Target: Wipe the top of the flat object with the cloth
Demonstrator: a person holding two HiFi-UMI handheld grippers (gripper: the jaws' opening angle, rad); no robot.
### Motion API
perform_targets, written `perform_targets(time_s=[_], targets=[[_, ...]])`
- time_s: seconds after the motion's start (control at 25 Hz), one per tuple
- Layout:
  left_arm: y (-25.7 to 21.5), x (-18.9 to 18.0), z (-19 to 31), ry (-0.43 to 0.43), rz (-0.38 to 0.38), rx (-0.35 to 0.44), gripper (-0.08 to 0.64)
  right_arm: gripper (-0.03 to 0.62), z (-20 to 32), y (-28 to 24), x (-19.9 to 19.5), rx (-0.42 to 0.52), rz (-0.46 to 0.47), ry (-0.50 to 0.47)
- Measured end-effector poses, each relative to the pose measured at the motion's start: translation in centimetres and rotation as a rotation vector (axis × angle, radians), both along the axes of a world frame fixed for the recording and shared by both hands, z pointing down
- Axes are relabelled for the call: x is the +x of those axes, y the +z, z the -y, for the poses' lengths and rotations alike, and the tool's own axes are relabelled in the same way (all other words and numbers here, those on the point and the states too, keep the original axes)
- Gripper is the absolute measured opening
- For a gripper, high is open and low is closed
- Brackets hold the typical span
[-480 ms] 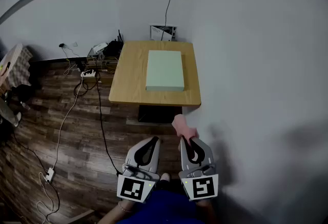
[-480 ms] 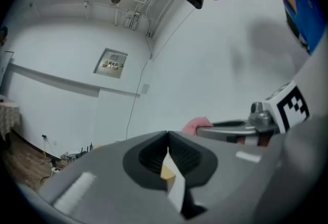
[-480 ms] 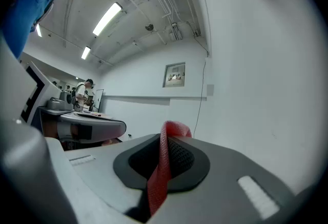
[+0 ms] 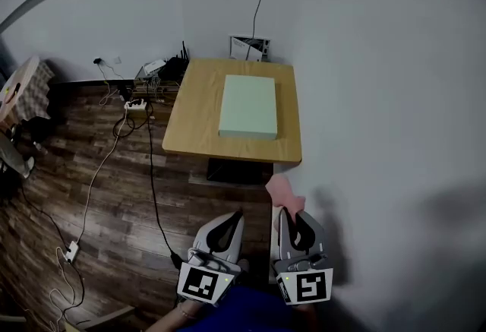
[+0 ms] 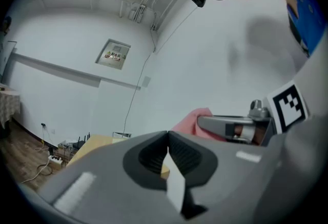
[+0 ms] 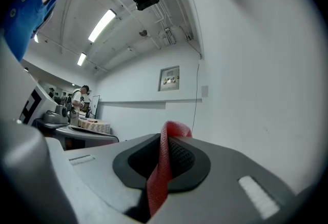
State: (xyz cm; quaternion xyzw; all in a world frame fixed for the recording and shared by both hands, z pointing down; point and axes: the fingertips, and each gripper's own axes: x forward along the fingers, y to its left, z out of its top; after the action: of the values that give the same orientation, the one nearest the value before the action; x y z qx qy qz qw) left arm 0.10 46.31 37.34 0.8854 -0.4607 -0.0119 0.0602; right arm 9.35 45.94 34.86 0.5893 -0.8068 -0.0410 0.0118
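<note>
A pale green flat box point(image 4: 248, 106) lies on a small wooden table point(image 4: 196, 114) against the white wall. My right gripper point(image 4: 287, 210) is shut on a pink cloth point(image 4: 282, 191), which sticks out past its tips toward the table; in the right gripper view the cloth point(image 6: 163, 164) shows red, pinched between the jaws. My left gripper point(image 4: 238, 214) is shut with nothing in it, beside the right one. Both are held low, well short of the table's near edge. The left gripper view catches the cloth point(image 5: 190, 121) and a corner of the table point(image 5: 92, 142).
Cables point(image 4: 149, 171) and a power strip point(image 4: 134, 105) trail over the dark wood floor left of the table. More boxes and wires point(image 4: 163, 68) sit at the wall's foot. A white wall point(image 4: 380, 95) runs along the right side.
The whole view has shifted slightly: both grippers and the cloth sit a little further right and lower in the head view. The table and box have hardly moved.
</note>
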Motion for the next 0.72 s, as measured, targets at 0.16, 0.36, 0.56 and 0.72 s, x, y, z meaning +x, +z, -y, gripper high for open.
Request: perform_targets(time_s=[0.16,0.36,0.56,0.72], targets=[[1.3,0.0,3.5,-0.002,-0.005,-0.013,0.003,0.026,3.1,1.6,0.5,-0.021,0.009,0.005],[2.0,-0.9,10.1,0.013,-0.006,-0.004,0.003,0.026,9.1,2.5,-0.6,-0.012,-0.029,0.023],[1.2,-2.2,17.0,0.077,0.009,0.032,0.003,0.026,15.7,1.8,-2.7,0.004,-0.061,0.045],[0.7,-3.6,22.5,0.105,0.005,0.027,0.003,0.026,21.1,1.1,-3.8,0.014,-0.072,0.082]])
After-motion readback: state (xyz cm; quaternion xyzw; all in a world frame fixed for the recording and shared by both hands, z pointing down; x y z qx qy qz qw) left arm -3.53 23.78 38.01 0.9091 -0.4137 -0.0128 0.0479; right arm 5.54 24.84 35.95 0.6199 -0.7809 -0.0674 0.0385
